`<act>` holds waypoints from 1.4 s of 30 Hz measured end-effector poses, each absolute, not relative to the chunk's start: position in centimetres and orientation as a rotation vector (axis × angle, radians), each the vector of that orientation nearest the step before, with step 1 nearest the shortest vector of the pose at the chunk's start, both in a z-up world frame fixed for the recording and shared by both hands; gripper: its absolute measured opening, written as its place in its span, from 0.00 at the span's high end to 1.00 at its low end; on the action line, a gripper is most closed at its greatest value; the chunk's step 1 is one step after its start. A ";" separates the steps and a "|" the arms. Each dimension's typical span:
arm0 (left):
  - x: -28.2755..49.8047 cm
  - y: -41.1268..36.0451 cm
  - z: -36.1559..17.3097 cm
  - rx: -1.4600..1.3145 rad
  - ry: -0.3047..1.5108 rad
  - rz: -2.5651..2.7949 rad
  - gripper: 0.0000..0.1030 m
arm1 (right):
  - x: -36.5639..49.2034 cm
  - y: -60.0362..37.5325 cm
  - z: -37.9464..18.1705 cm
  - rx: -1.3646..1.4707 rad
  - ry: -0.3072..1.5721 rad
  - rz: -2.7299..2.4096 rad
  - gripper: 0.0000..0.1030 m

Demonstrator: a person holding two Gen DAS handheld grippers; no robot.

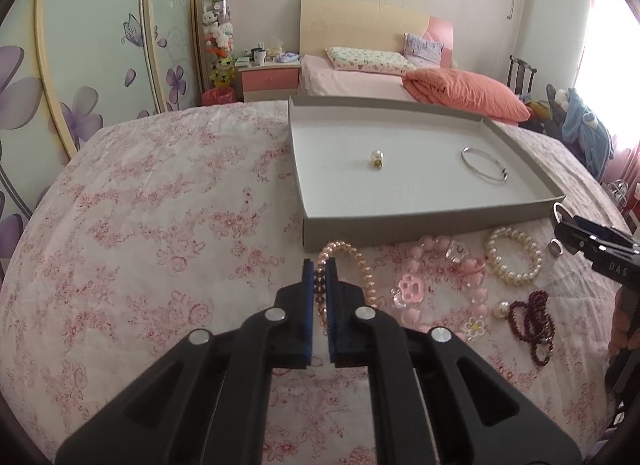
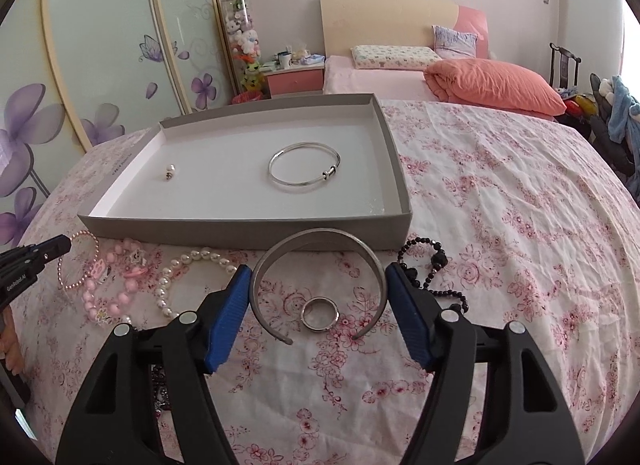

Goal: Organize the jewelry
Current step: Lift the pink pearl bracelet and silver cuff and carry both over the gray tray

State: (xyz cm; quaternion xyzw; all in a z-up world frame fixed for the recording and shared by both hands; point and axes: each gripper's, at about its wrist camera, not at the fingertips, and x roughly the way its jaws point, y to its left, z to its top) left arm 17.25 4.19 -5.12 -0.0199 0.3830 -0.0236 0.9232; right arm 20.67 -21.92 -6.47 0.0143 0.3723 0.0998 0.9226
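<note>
With only a thin silver bangle (image 2: 304,167) and pearl earring (image 2: 171,172) in the shallow grey cardboard tray (image 2: 244,223), left tongs (image 1: 319,265) pinch a pink beaded bracelet (image 1: 352,261) while right tongs (image 2: 318,283) spread around a wide silver cuff (image 2: 318,261).

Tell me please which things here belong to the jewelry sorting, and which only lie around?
Job:
gray tray
silver bangle
pearl earring
pink bead bracelet, in left gripper
open cuff, between right gripper fingers
ring
pearl bracelet

Around:
orange quilt
nightstand

A home bedroom, probably a child's.
Beyond the left gripper (image 1: 319,265): a pink bed (image 1: 360,83) with pillows (image 1: 368,59), a nightstand (image 1: 269,81), flower-painted wardrobe doors (image 1: 92,45) and a case of soft toys (image 1: 218,37).
</note>
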 end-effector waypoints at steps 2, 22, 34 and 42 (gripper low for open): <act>17.0 4.2 -4.6 -0.050 0.767 -0.055 0.94 | 20.5 -22.0 -6.3 0.028 0.758 0.205 0.34; 15.7 2.4 -2.1 -0.095 0.658 -0.105 0.94 | 18.2 -21.2 -4.3 0.024 0.669 0.222 0.34; 14.9 0.1 0.0 -0.080 0.568 -0.124 0.94 | 16.1 -19.4 -1.7 -0.017 0.540 0.236 0.34; 14.8 -1.0 0.9 -0.078 0.535 -0.139 0.94 | 15.5 -18.5 -0.5 -0.038 0.474 0.236 0.34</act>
